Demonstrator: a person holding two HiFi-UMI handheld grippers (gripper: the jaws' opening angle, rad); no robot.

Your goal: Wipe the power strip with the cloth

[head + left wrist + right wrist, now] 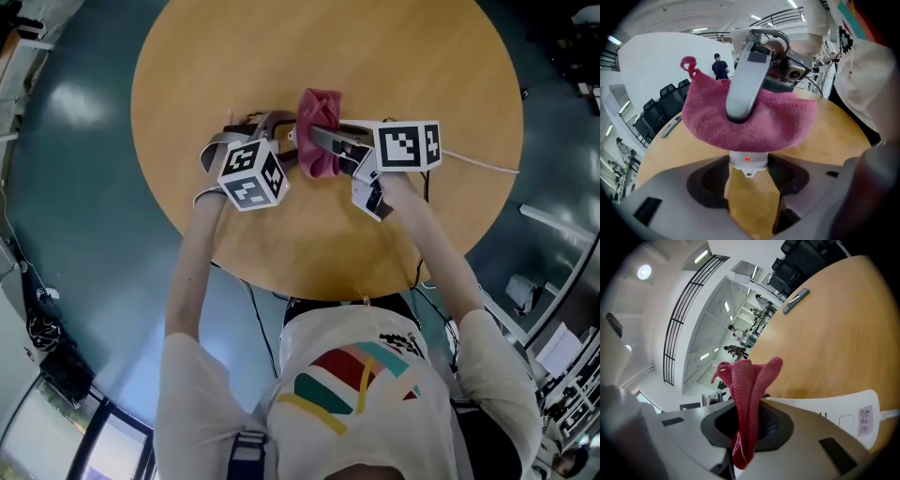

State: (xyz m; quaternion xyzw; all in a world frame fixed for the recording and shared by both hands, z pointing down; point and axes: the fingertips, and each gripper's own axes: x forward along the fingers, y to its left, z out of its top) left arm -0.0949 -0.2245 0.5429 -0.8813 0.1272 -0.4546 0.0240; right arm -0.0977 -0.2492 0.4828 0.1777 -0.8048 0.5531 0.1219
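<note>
One label [865,420] unreadable, power strip [836,409], cloth [749,390]

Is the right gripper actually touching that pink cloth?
Touching. The right gripper view shows the right gripper clamping the pink cloth between its fingers, folds sticking up past them.

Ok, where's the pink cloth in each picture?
Head view: cloth at top centre, over the round table.
Left gripper view: cloth fills the middle, above the open left claw.
Right gripper view: cloth in the middle, pinched in the right claw.
Shared landmark: the wooden table.
</note>
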